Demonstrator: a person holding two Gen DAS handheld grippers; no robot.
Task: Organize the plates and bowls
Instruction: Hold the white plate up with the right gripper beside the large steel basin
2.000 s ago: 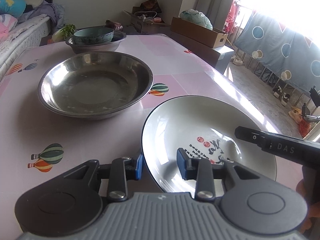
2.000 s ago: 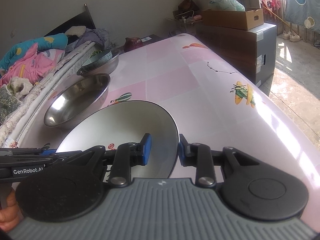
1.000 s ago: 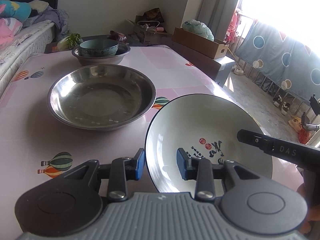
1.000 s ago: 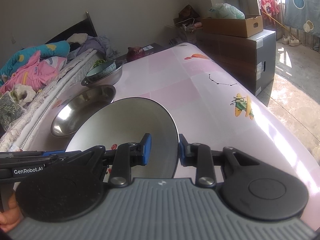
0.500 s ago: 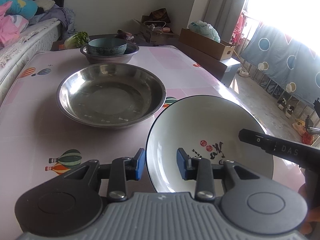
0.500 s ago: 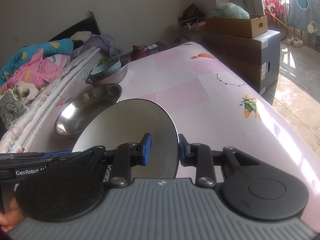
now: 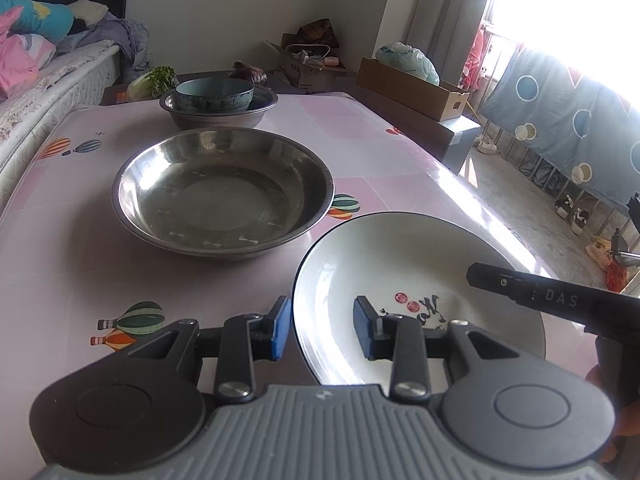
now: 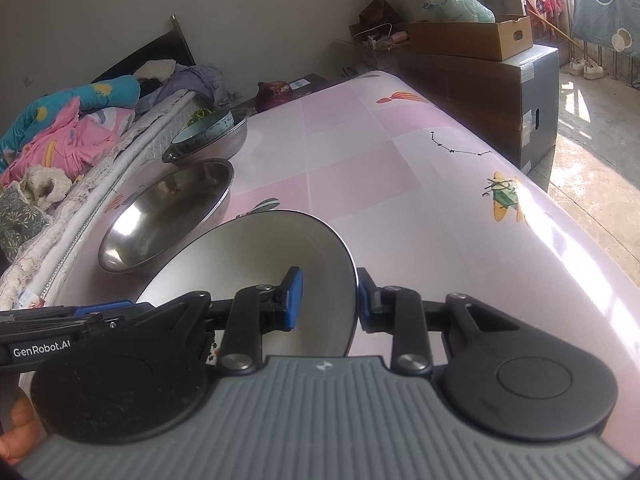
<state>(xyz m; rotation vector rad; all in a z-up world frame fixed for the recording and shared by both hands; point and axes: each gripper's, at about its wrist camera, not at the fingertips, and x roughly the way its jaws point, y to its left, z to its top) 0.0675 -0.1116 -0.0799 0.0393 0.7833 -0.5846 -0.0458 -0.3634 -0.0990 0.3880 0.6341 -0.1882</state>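
White plate (image 7: 404, 276) straddled at opposite rims by my left tongs (image 7: 322, 334) and right tongs (image 8: 329, 300), each part-open, grip uncertain; steel basin (image 7: 224, 196) lies ahead-left, nearer my left.

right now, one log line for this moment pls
left claw: astride rim of white black-rimmed ceramic plate | right claw: astride opposite rim | plate: tilted | nearest: large empty steel basin

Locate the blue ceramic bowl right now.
The blue ceramic bowl sits inside the smaller steel basin at the table's far end, just beyond the large steel basin, top centre-left in the left wrist view.
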